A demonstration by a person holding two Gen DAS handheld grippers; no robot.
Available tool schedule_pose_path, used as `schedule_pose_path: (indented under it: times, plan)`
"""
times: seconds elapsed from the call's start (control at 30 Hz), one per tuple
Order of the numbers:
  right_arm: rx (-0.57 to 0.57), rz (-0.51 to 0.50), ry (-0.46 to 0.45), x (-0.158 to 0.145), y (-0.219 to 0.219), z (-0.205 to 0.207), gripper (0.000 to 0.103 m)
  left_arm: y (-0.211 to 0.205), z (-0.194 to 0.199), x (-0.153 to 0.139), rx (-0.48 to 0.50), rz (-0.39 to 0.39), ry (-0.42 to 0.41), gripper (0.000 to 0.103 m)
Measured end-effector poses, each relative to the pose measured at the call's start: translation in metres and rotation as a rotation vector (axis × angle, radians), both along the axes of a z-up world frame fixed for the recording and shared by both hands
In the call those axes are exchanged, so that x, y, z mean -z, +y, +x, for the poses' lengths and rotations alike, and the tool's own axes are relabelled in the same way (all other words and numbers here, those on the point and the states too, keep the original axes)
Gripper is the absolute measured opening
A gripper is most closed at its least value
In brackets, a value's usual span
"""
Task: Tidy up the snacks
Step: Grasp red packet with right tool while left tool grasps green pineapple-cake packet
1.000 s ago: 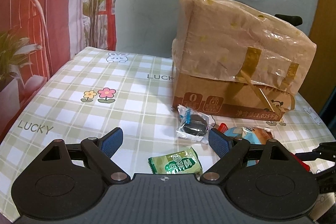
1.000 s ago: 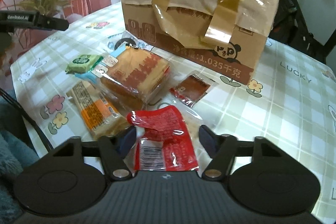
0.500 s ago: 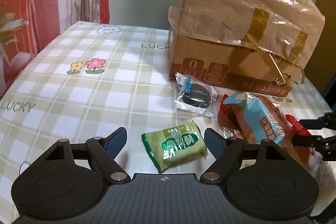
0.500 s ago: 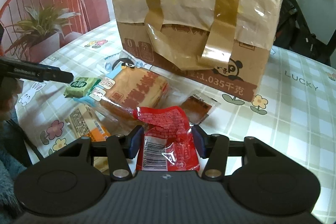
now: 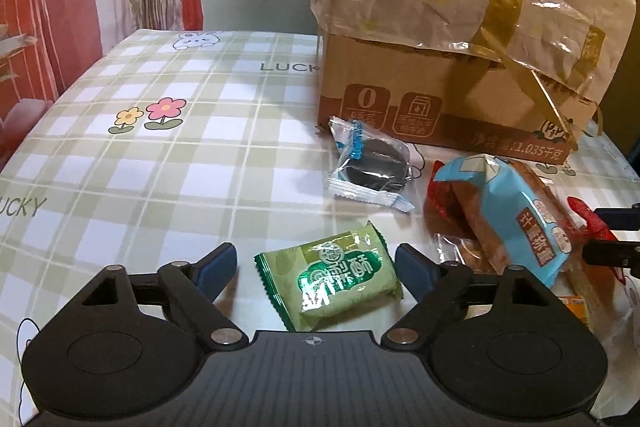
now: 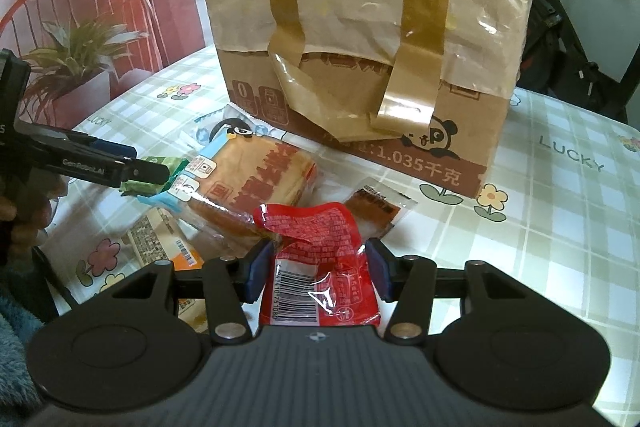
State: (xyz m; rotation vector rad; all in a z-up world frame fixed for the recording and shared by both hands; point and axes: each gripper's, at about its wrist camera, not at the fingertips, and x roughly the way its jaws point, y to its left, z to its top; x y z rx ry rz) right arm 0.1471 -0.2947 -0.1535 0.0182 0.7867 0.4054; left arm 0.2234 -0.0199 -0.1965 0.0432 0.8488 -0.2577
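Right wrist view: your right gripper [image 6: 316,277] has closed on the red packet [image 6: 316,259]; your left gripper [image 5: 316,275] now straddles the green packet [image 5: 334,287].

Over the last second the right jaws came in from a wide stance, and both pads now press the sides of the red packet, so treat it as grasped and, by my judgement, ready to lift. In the left wrist view your left hand has come down toward the checked tablecloth [image 5: 160,163]; the jaws have just been opening and stand wide, pads clear of the green packet on both sides, so nothing is gripped yet. That packet lies flat on the cloth, near the blue-wrapped bread [image 5: 516,219] and the dark cookie packet [image 5: 372,163], in front of the bag-covered carton [image 5: 460,39]. Close the left jaws next.
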Motion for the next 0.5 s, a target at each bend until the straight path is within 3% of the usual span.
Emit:
schedule_pose_path:
  times: [0.27,0.37,0.43,0.47,0.5]
  plan:
    - [0.01,0.003,-0.006,-0.002,-0.001,-0.002,0.053,-0.003,0.001,0.004,-0.008,0.001,0.002,0.09]
    - [0.013,0.002,-0.009,-0.003,-0.001,-0.002,0.053,-0.003,-0.004,0.002,0.014,-0.001,-0.026,0.075]
    - [0.014,0.001,-0.014,-0.004,-0.002,-0.003,0.053,-0.005,-0.007,-0.001,0.0,0.05,-0.048,0.073]
    - [0.015,0.001,-0.016,-0.005,-0.002,-0.003,0.053,-0.004,-0.008,-0.002,-0.002,0.058,-0.057,0.062]
    - [0.016,0.0,-0.02,-0.006,-0.002,-0.004,0.053,-0.002,-0.008,-0.003,-0.006,0.046,-0.058,0.062]
